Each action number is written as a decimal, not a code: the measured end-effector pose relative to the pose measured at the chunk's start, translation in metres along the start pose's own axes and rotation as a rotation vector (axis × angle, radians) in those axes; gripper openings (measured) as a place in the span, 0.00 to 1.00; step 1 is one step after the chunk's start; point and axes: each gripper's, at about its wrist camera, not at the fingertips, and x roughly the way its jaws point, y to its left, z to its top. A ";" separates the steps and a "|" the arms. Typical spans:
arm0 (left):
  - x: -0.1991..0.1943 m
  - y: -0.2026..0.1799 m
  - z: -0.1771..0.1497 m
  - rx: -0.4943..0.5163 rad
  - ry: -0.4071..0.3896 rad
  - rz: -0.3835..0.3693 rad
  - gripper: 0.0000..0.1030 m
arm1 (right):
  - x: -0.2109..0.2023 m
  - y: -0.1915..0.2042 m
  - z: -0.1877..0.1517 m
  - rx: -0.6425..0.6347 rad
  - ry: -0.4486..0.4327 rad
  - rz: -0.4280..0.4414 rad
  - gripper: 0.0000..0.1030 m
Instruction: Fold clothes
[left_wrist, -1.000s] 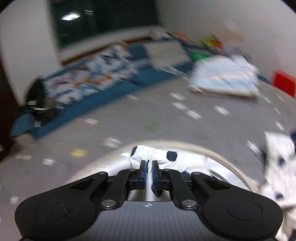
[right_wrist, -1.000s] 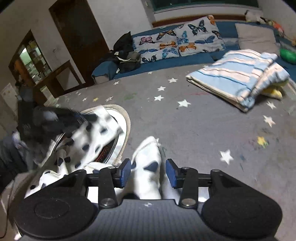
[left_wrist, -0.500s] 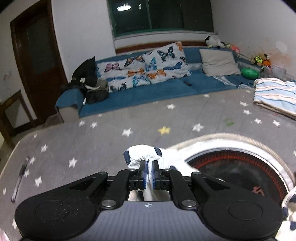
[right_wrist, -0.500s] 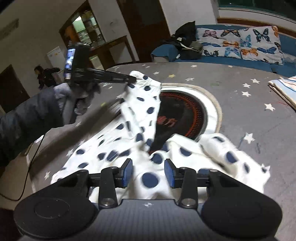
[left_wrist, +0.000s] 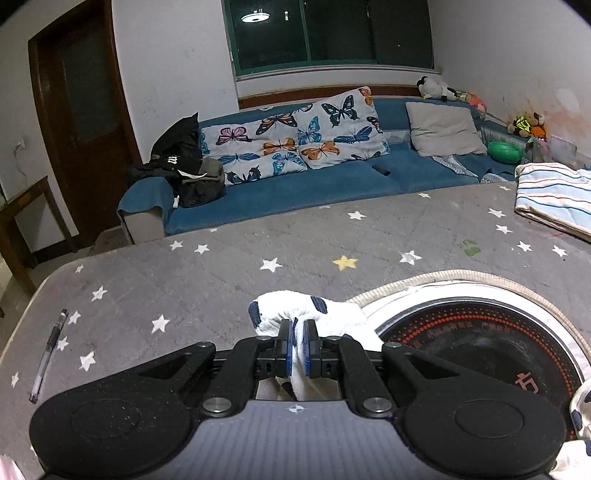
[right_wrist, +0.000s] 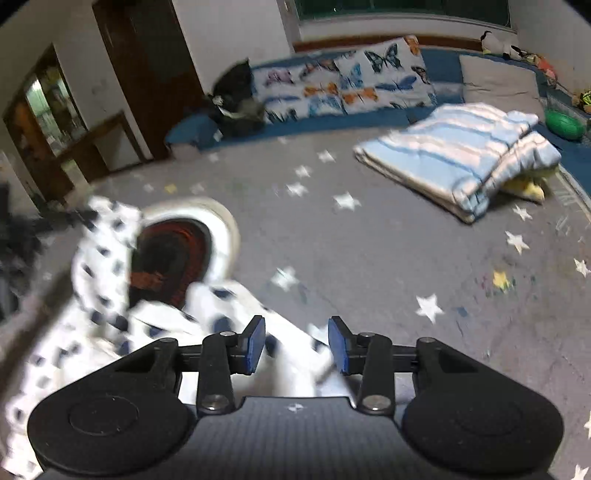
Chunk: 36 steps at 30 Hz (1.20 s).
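A white garment with dark blue dots (right_wrist: 107, 280) lies spread over the grey star-patterned table (right_wrist: 369, 251), partly across a round black and red cooktop (right_wrist: 170, 254). My left gripper (left_wrist: 297, 334) is shut on a bunched edge of this dotted garment (left_wrist: 291, 314), just left of the cooktop (left_wrist: 480, 343). My right gripper (right_wrist: 296, 339) is open, its blue pads (right_wrist: 255, 341) wide apart, with dotted cloth lying between and below them. The right wrist view is blurred by motion.
A folded blue-striped blanket (right_wrist: 458, 158) lies at the table's far right, also in the left wrist view (left_wrist: 554, 195). A pen (left_wrist: 48, 356) lies near the table's left edge. A blue sofa (left_wrist: 295, 184) with butterfly pillows stands behind the table.
My right gripper has opened wider and swung to the right, away from the raised cloth. My left gripper stays shut on the garment's edge and has steadied.
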 end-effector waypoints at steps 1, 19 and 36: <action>0.000 0.001 0.001 0.001 0.000 0.000 0.06 | 0.005 -0.006 0.000 0.007 0.014 -0.021 0.37; 0.022 0.044 0.013 -0.057 0.008 0.075 0.11 | 0.055 -0.013 0.091 -0.225 -0.141 -0.393 0.11; 0.026 0.025 0.008 0.016 0.073 -0.080 0.23 | 0.094 -0.011 0.084 -0.051 0.049 -0.121 0.32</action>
